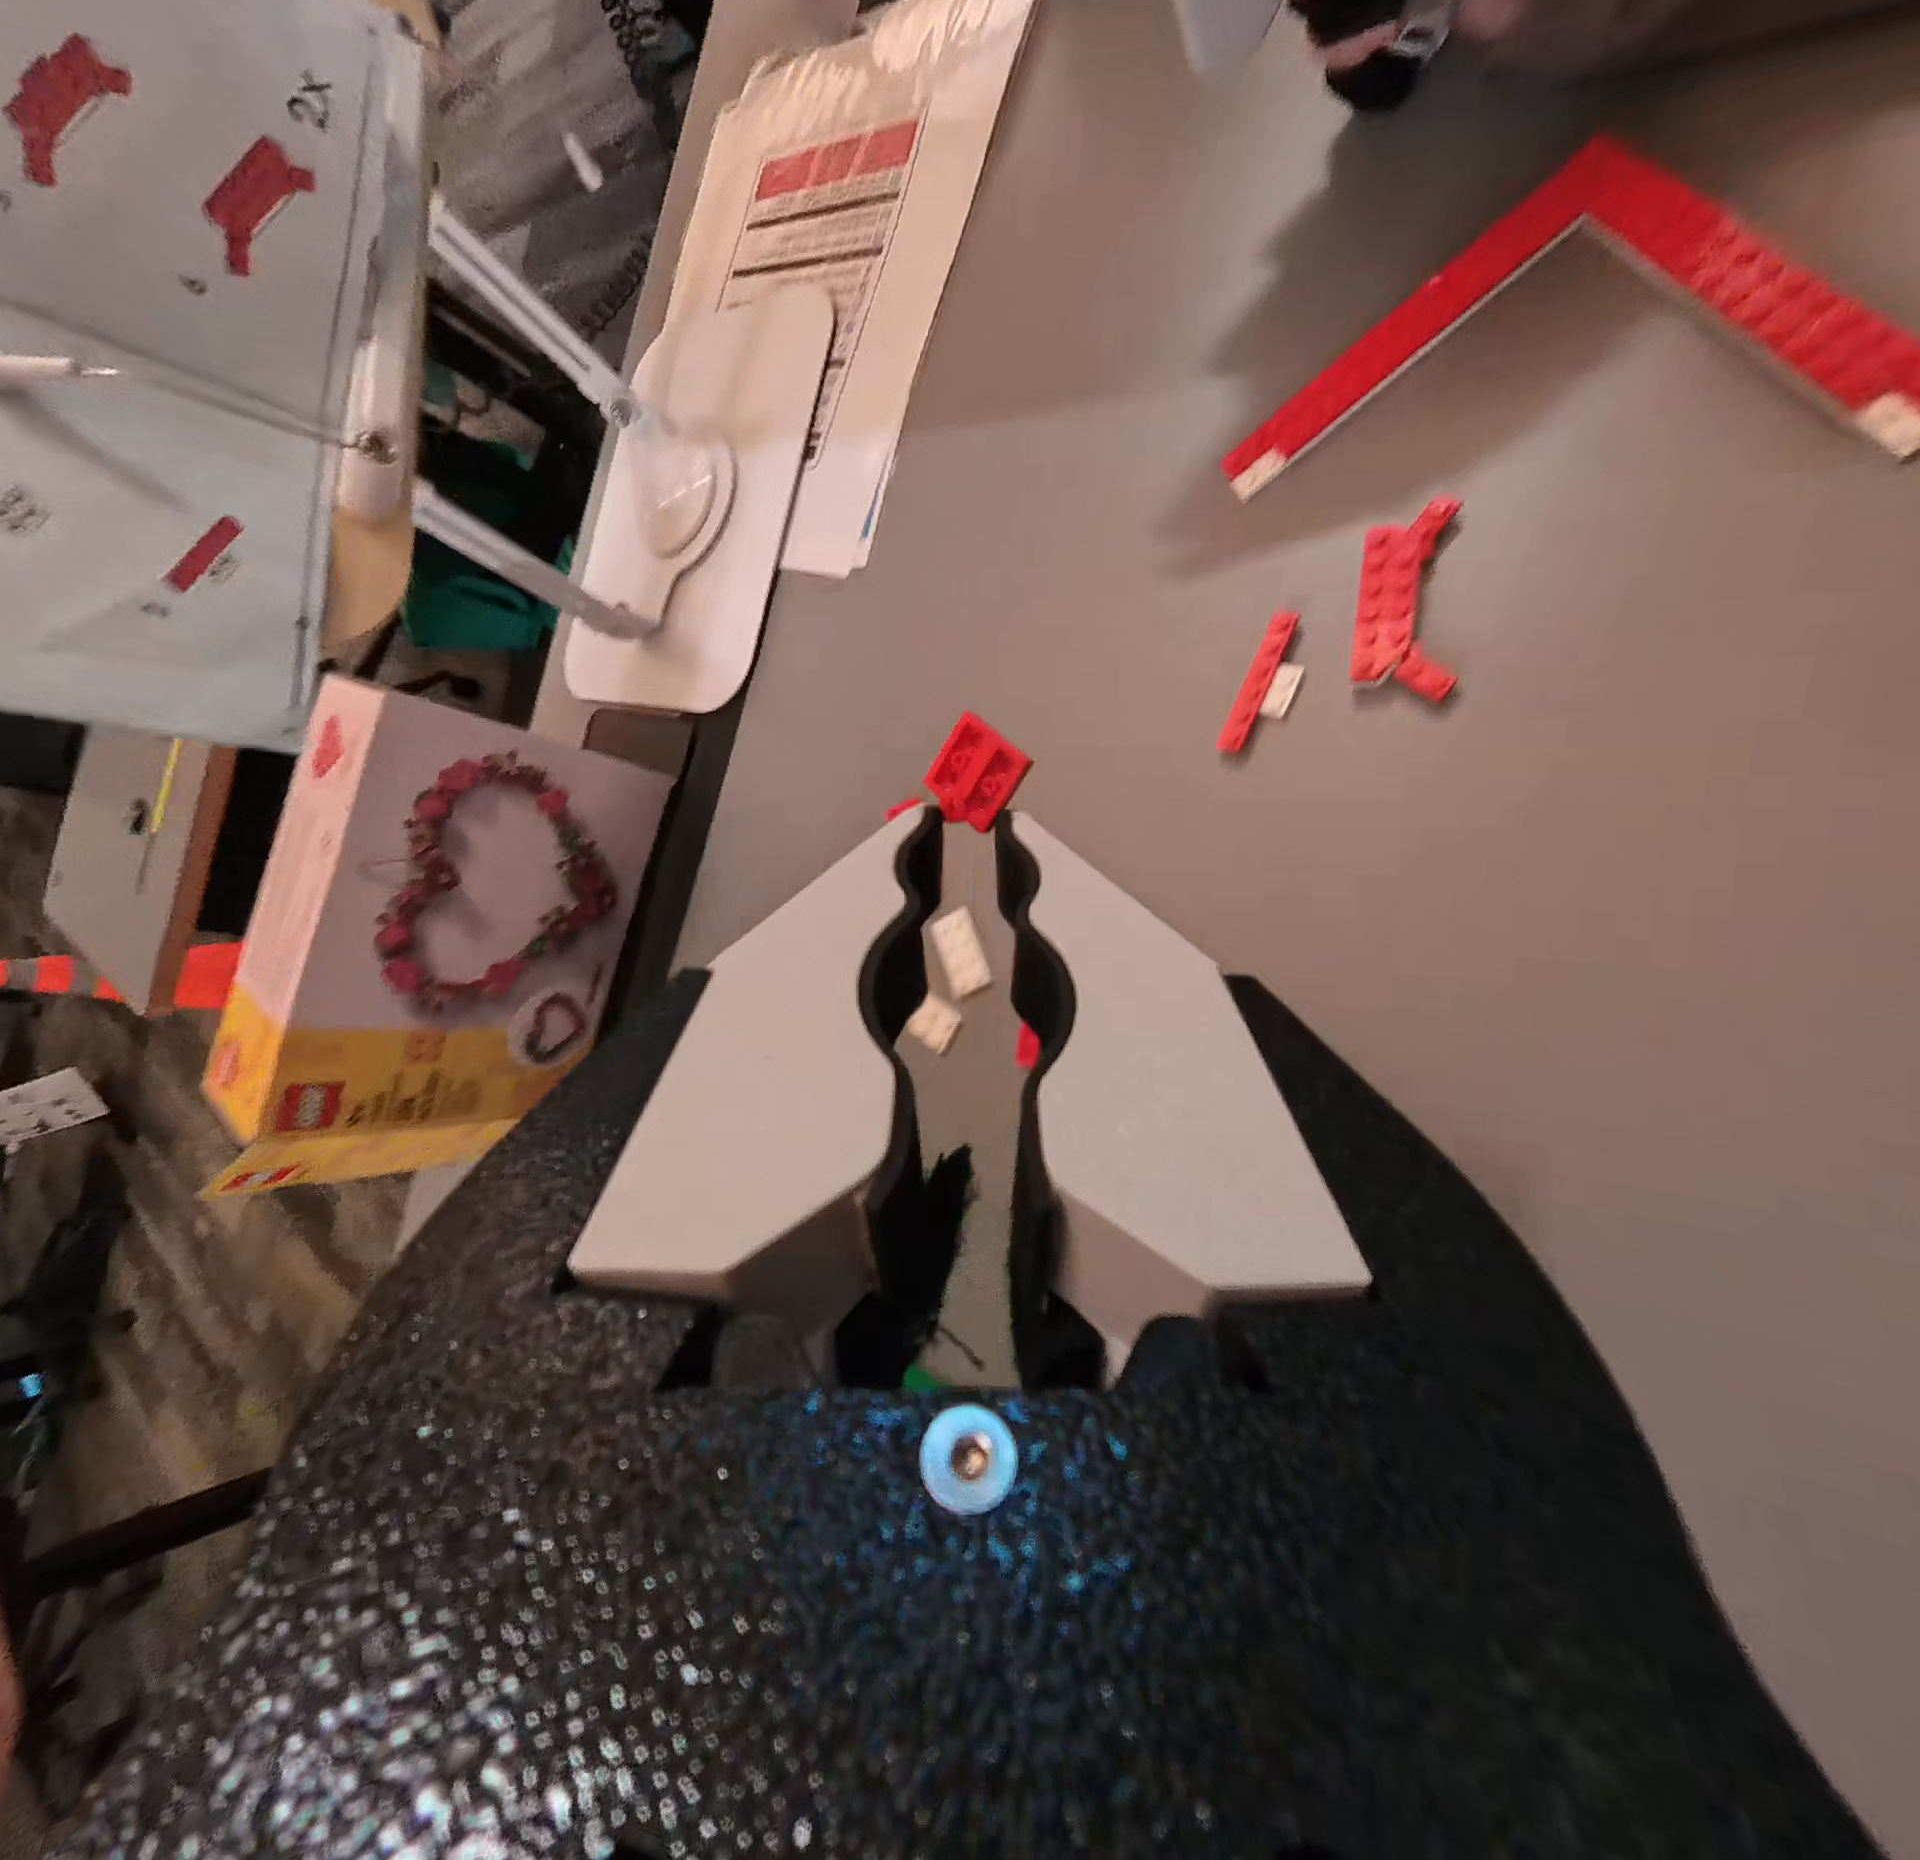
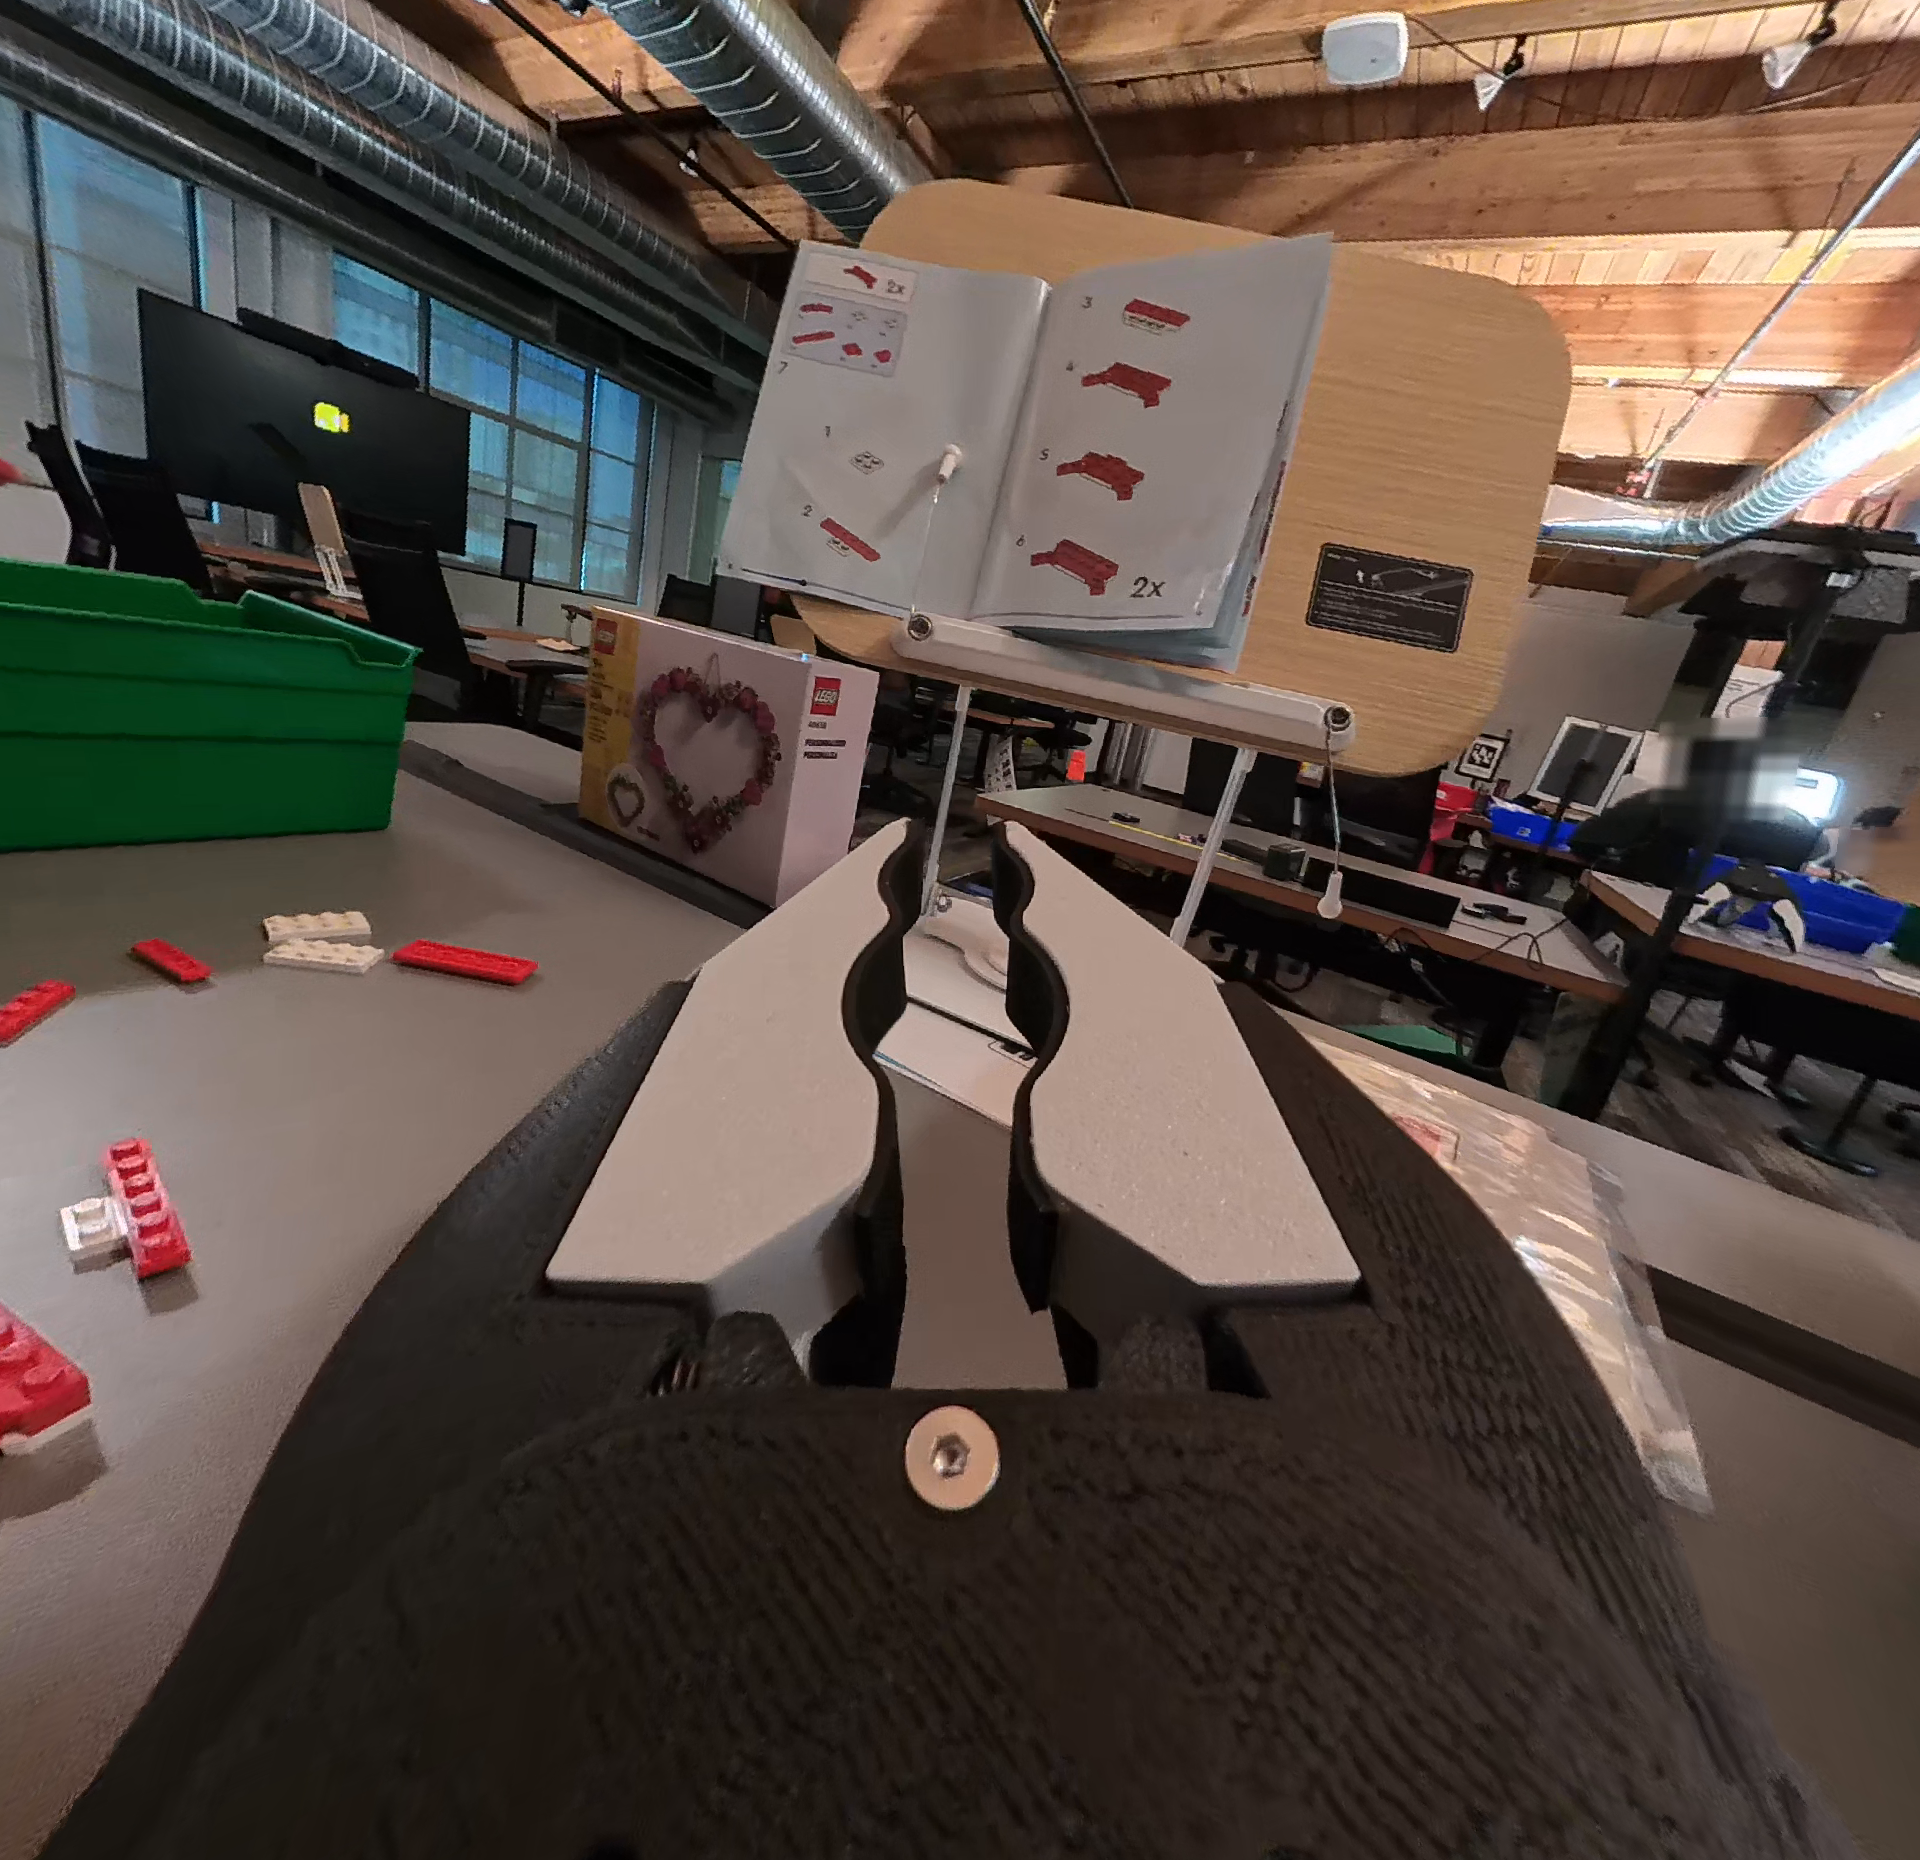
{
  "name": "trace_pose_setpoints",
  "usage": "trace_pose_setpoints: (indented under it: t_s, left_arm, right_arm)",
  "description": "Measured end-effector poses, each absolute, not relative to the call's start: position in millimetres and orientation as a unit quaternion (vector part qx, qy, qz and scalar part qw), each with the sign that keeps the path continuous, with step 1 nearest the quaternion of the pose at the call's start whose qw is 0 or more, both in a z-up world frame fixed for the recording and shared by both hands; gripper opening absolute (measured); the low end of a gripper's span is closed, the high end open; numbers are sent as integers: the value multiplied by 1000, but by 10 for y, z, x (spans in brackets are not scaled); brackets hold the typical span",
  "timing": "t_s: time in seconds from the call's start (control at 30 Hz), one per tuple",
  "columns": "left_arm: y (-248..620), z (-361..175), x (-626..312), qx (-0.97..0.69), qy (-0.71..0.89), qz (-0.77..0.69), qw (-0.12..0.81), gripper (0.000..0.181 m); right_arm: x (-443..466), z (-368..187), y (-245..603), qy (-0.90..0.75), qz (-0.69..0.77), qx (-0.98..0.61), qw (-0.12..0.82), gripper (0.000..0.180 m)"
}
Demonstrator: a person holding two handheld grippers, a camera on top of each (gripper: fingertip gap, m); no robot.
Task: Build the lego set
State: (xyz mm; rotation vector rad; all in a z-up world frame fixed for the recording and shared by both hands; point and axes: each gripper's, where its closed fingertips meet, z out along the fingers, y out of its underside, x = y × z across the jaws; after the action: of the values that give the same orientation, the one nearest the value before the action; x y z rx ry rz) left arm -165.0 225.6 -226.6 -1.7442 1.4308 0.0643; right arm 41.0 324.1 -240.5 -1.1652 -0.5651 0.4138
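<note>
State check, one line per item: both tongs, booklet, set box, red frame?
Left tongs: shut on small red plate, lifted off table.
Right tongs: slightly open, empty.
Instruction booklet: open on stand.
Set box: upright.
Red L-shaped frame: flat on table, partly built.

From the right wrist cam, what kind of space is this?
Probably a shared open-plan lab or workshop in a loft-style building: exposed wooden ceiling with bare metal ducts, rows of work tables holding blue bins, and a big wall screen.
</note>
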Motion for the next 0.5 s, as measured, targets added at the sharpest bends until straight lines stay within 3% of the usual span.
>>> trace_pose_setpoints:
  t_s: [0.23, 0.43, 0.5]
  left_arm:
    - [2054, -2692, -1243, -723, 498, -81, 472, 8]
    - [1849, -2709, -945, -728, 358, -302, 501, 8]
    - [1740, -2675, -851, -714, 326, -384, 485, 8]
  right_arm:
    - [268, -2363, 3130, -304, 195, -522, 772, 10]
    - [21, -2315, 2909, -373, 244, -499, 743, 10]
    - [-162, -2280, 2670, -417, 324, -480, 701, 10]
